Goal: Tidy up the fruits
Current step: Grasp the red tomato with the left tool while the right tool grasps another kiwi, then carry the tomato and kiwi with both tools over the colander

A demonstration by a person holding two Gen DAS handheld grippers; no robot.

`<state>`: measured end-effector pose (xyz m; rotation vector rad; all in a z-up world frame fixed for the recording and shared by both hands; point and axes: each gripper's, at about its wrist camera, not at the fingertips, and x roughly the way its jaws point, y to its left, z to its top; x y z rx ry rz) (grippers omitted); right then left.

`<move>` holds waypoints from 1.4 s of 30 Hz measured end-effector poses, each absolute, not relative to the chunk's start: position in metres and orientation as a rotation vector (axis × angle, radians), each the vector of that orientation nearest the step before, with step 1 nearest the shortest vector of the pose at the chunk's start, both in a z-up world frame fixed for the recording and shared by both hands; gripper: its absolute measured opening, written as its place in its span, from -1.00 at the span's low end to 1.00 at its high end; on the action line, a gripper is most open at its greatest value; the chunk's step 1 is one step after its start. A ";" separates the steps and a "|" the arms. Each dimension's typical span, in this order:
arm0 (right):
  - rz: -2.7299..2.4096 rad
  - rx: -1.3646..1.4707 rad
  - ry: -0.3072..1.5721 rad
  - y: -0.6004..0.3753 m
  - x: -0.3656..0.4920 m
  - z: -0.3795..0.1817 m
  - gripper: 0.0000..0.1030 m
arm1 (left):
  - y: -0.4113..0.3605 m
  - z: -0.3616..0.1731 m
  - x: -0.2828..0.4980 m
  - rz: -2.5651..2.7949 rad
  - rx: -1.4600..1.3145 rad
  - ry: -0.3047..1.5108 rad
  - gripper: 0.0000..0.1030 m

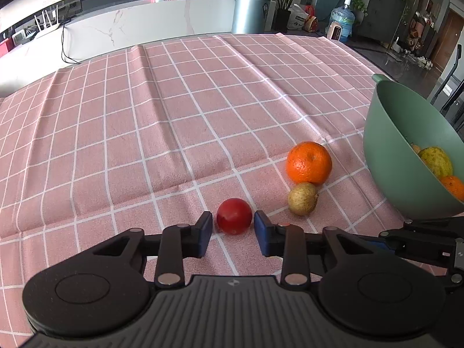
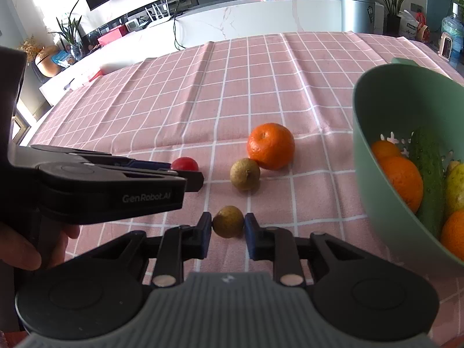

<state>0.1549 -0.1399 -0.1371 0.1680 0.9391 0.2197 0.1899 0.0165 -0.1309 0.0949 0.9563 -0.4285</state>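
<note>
- My right gripper point(image 2: 228, 226) has its blue pads pressed against both sides of a small round brownish-green fruit point(image 2: 228, 221) resting on the pink cloth with a white grid point(image 2: 174, 110).
- My left gripper point(image 1: 233, 224) has its jaws drawn in around a small round red fruit point(image 1: 234, 216) on the same cloth; the left pad touches it, while on the right I cannot tell whether a sliver of gap remains.
- On the side of the left gripper, seen from the right wrist, I read "GenRobot.AI" in pale letters.
- A hand point(image 2: 32, 246) shows at that view's left edge.
- Just beyond the red fruit, towards the sage-green plastic colander bowl point(image 1: 388, 156), lies a second brownish-green fruit point(image 1: 302, 198), touching a large orange point(image 1: 308, 162) behind it.
- The bowl holds oranges point(image 2: 404, 182), a dark green cucumber point(image 2: 429, 171) and a yellow-green fruit point(image 1: 436, 161).
</note>
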 end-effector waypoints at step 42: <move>0.002 0.172 0.720 -0.297 0.097 -0.043 -0.62 | -0.131 -0.029 0.151 -0.605 0.169 0.866 -0.43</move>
